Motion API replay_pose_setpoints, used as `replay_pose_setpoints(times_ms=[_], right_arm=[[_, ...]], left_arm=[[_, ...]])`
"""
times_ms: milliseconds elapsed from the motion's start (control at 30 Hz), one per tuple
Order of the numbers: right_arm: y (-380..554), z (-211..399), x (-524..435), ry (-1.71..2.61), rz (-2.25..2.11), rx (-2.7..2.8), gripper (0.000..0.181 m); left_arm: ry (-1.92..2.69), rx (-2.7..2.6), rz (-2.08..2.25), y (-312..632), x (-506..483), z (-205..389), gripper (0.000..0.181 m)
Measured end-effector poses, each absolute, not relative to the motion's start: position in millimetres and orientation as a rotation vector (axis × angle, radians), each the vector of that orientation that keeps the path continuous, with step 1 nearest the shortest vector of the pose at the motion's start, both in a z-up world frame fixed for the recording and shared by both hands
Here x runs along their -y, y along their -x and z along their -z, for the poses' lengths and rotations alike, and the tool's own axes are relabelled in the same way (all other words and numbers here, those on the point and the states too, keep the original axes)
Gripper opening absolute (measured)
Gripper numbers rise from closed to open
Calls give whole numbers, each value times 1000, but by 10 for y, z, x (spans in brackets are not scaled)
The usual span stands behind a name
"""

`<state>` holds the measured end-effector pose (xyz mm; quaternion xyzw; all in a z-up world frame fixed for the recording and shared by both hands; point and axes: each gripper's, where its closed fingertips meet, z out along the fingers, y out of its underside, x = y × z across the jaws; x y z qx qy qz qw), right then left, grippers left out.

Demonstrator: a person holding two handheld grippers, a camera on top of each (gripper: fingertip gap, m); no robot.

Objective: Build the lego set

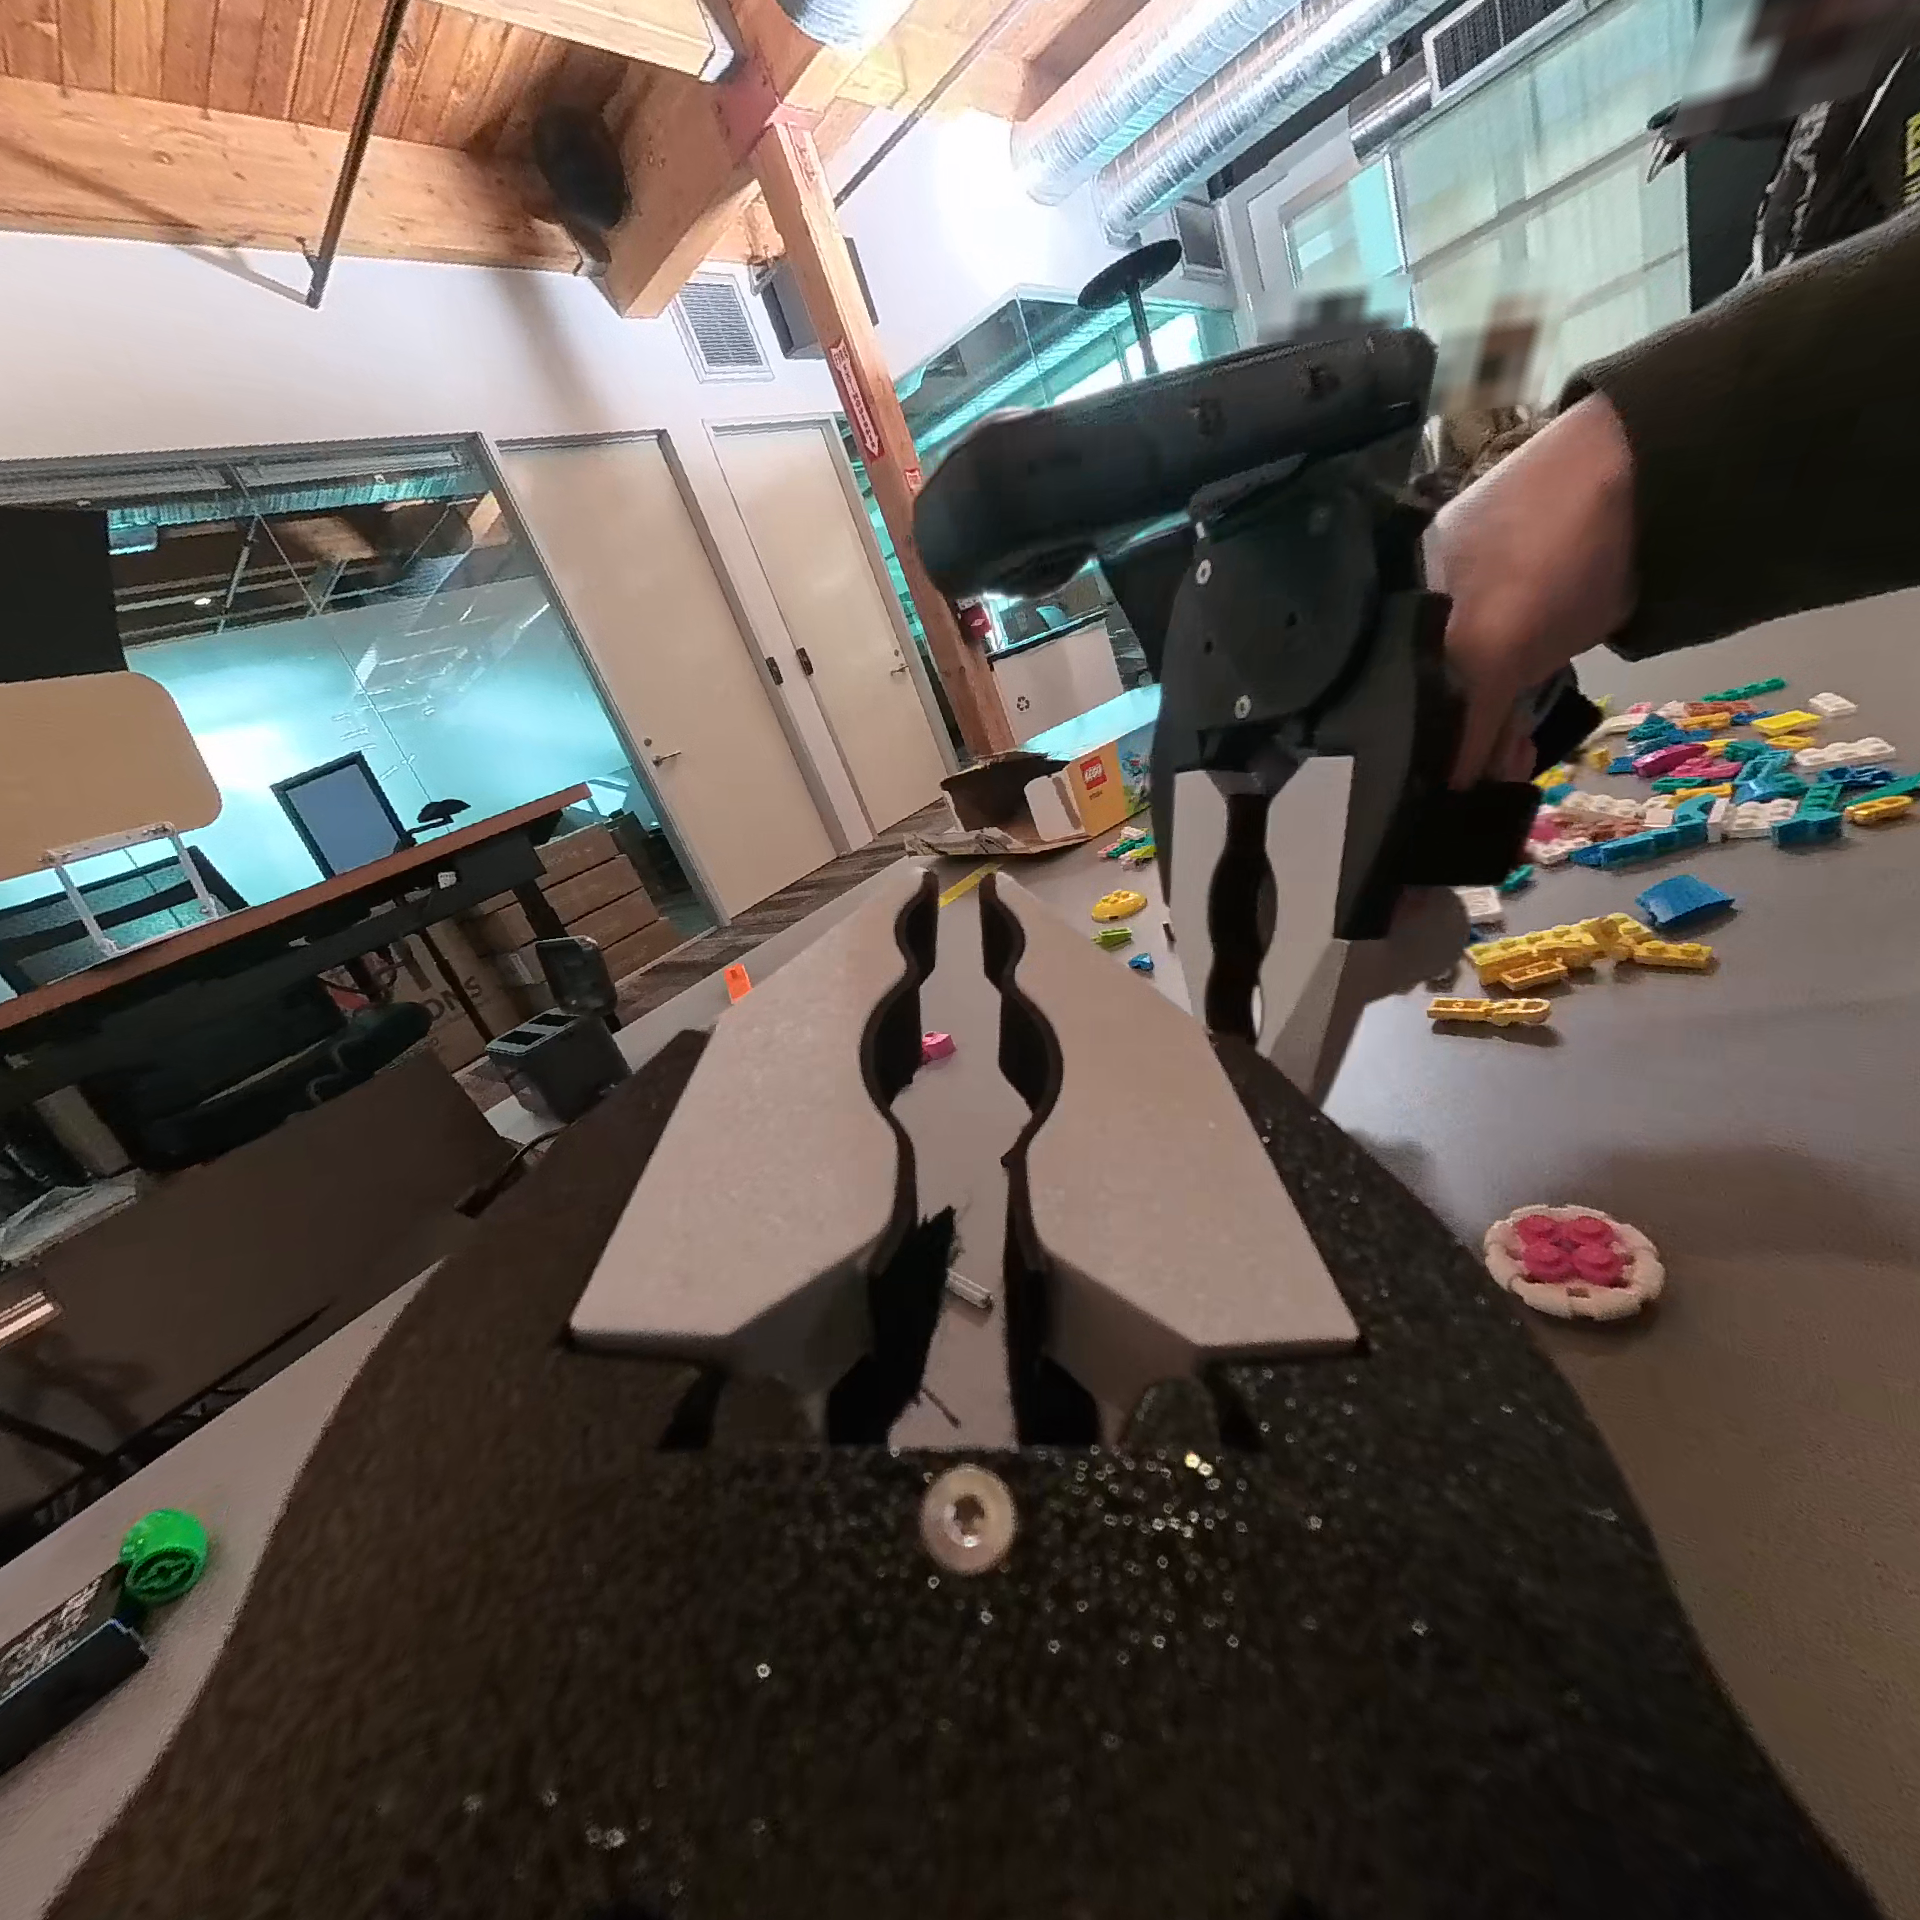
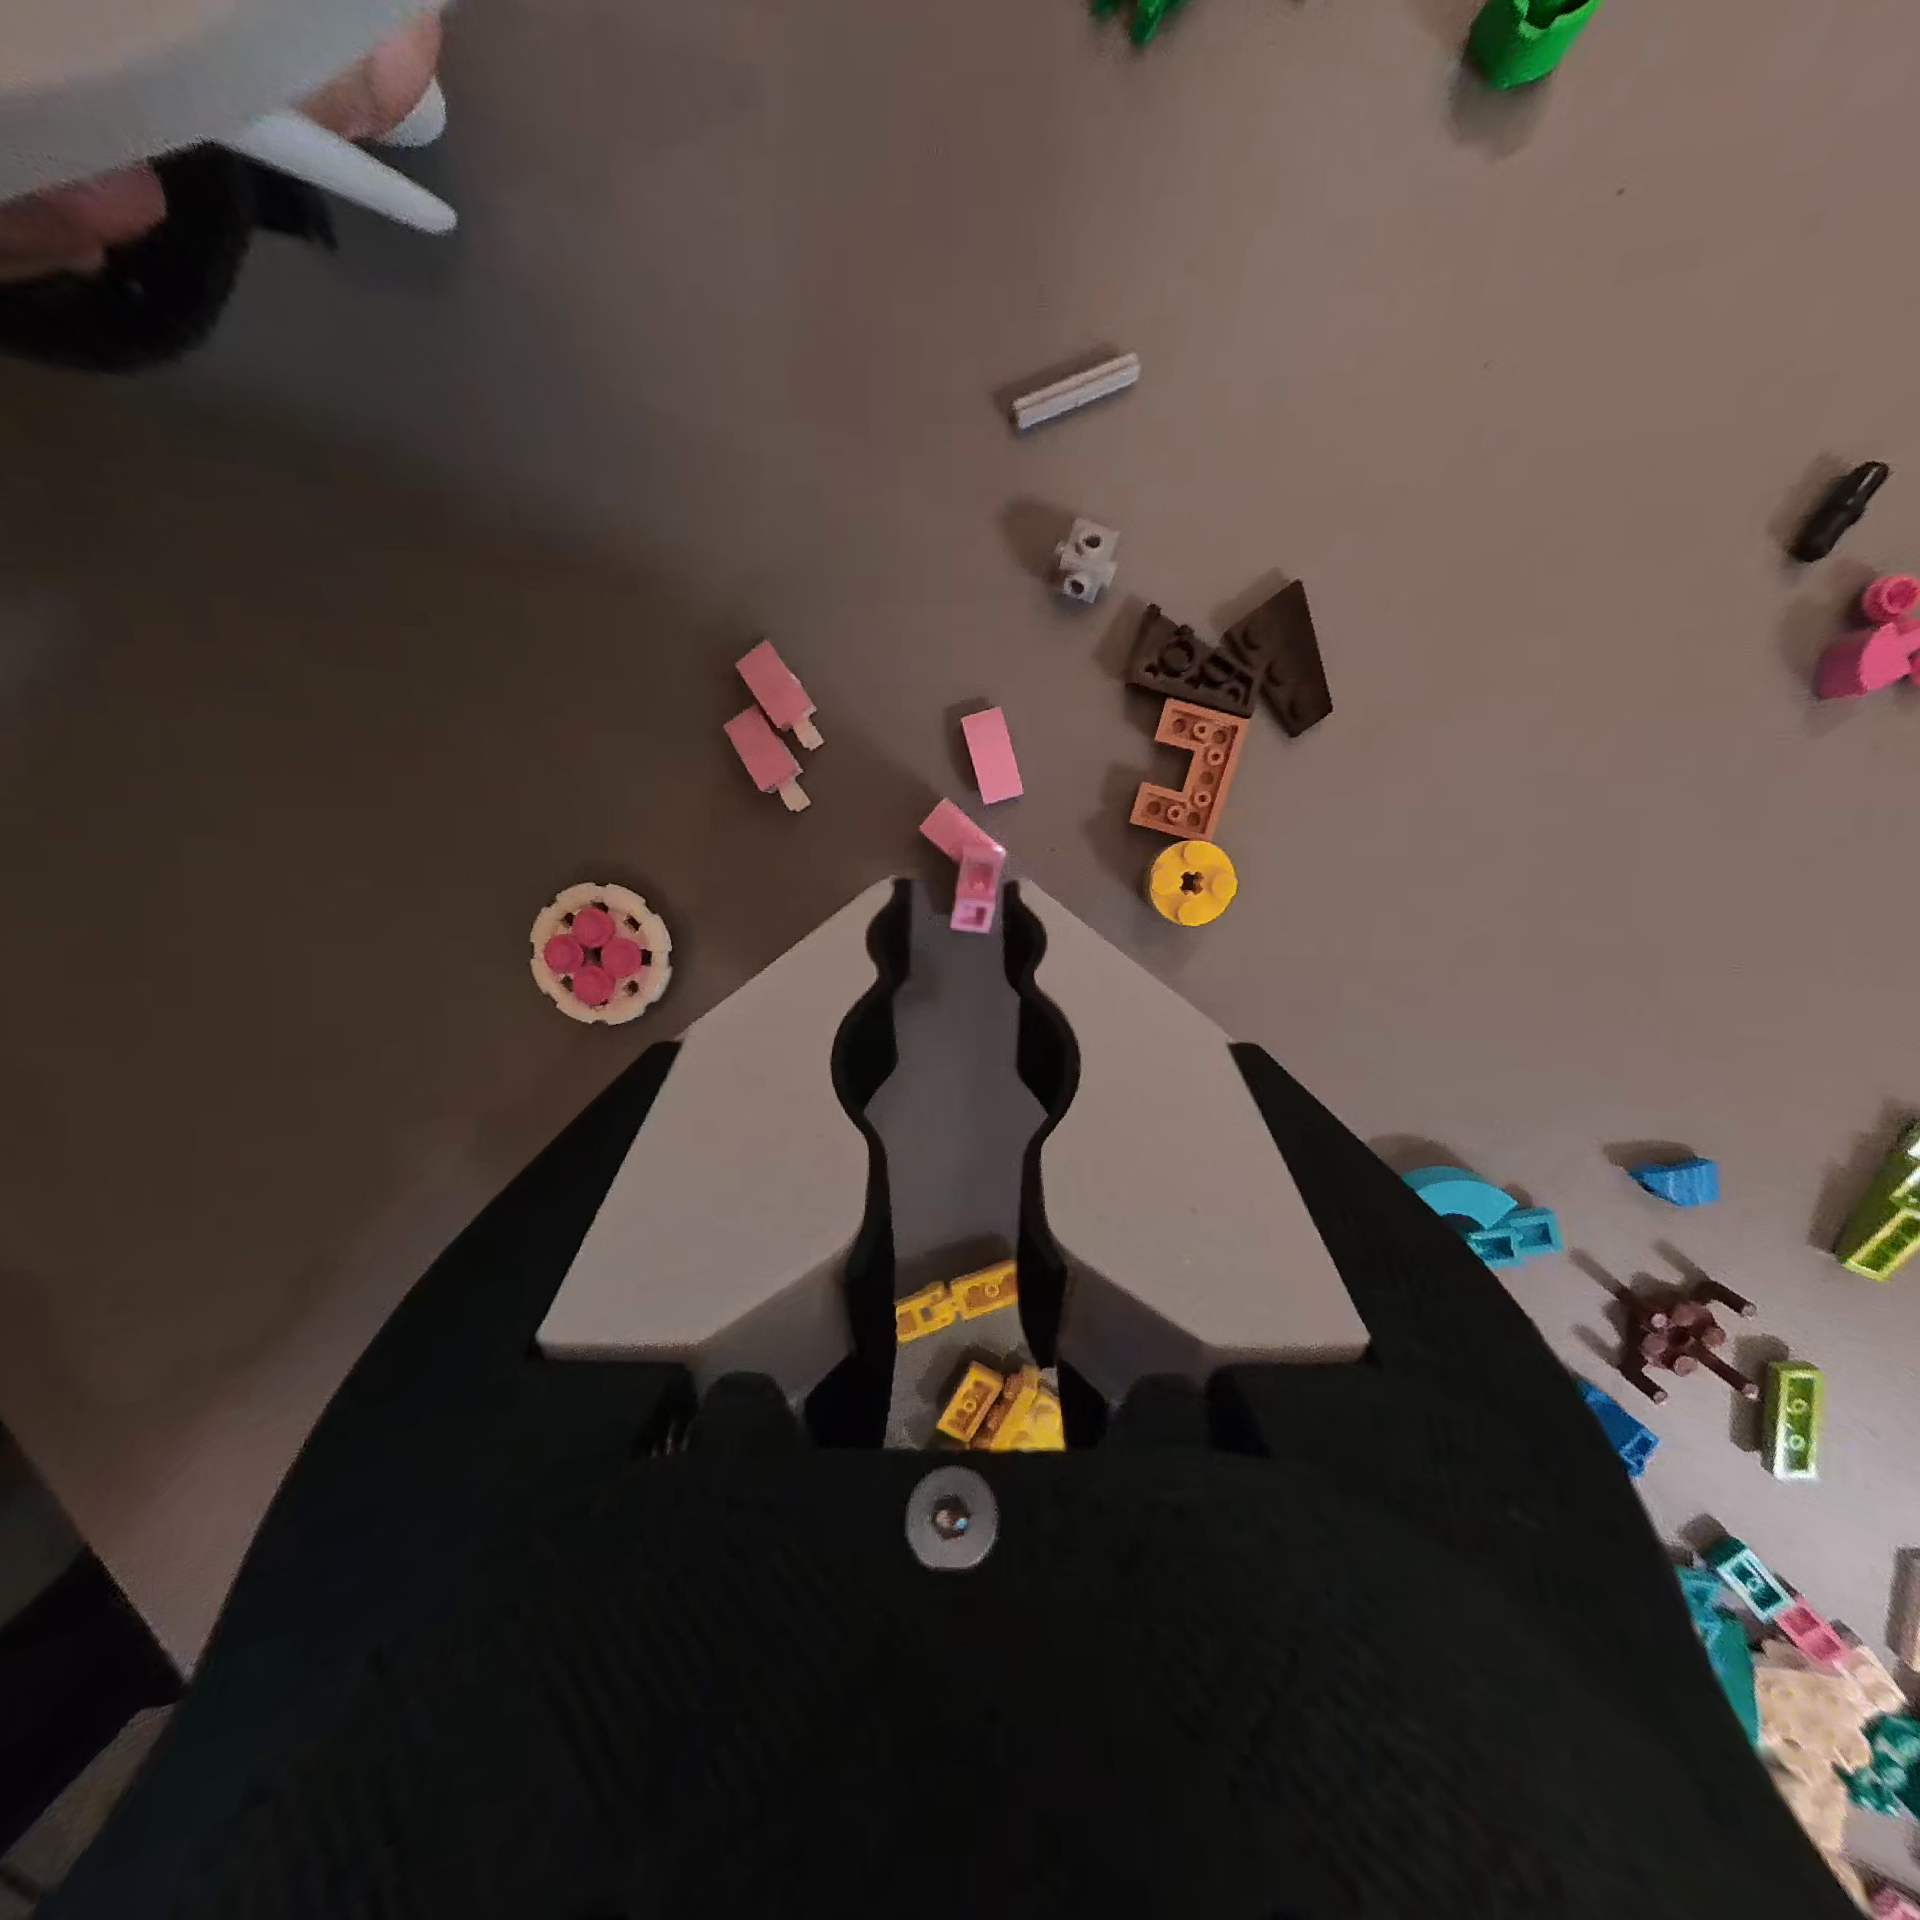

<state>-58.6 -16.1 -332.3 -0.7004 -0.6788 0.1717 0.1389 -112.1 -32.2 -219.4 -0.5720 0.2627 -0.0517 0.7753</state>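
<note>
My right gripper (image 2: 956,885) points down at the grey table (image 2: 416,623), open. A small pink piece (image 2: 978,896) lies between its tips, close to the right fingertip, touching another pink tile (image 2: 948,829). A round tan plate with magenta studs (image 2: 601,954) sits to its left and also shows in the left wrist view (image 1: 1574,1278). My left gripper (image 1: 961,883) is low over the table, narrowly open and empty. The right gripper (image 1: 1236,1023) hangs ahead of it to the right, held by a hand.
Loose pieces lie around: pink tiles (image 2: 774,727), an orange corner plate (image 2: 1195,774), a yellow round brick (image 2: 1192,883), dark wedge plates (image 2: 1236,665), a grey bar (image 2: 1075,390). A pile of bricks (image 1: 1714,779), yellow plates (image 1: 1579,951) and a box (image 1: 1091,790) sit farther off. The grippers' ends are close to 12 cm from one another.
</note>
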Motion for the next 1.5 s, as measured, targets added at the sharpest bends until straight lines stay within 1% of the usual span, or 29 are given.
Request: replay_pose_setpoints(times_ms=[33, 133, 200, 267, 333, 433, 567, 733, 1033, 1167, 1333, 1500], right_arm=[[576, 3297, 167, 2014, -502, 1958, 20], [500, 3093, 108, 2012, -578, 1886, 22], [320, 2886, -303, 2094, -534, 1673, 19], [-10, 2697, -952, 2273, -469, 1253, 13], [-360, 2693, -1302, 2503, -533, 932, 15], [-749, 2892, -1597, 2674, -445, 769, 15], [-936, 3137, -1705, 2801, -355, 714, 15], [-988, 3323, -1588, 2937, -287, 761, 16], [-1039, 3391, -1649, 3018, -324, 546, 22], [-1047, 3407, -1685, 3015, -331, 509, 18], [-1045, 3413, -1648, 3016, -291, 565, 18], [-1060, 3422, -1655, 2993, -236, 617, 13]], left_arm=[[1239, -574, 115, 1113, 322, 2200, 5], [1240, -586, 116, 1094, 325, 2209, 5], [1240, -586, 116, 1093, 323, 2209, 5], [1242, -584, 118, 1093, 316, 2210, 5], [1242, -582, 121, 1094, 310, 2207, 5], [1243, -582, 122, 1092, 305, 2209, 5], [1241, -584, 121, 1088, 306, 2209, 5], [1240, -587, 119, 1085, 309, 2209, 5], [1242, -599, 112, 1068, 307, 2220, 5], [1242, -602, 112, 1063, 307, 2223, 5], [1244, -608, 110, 1054, 306, 2229, 5], [1244, -615, 105, 1045, 309, 2234, 5]])
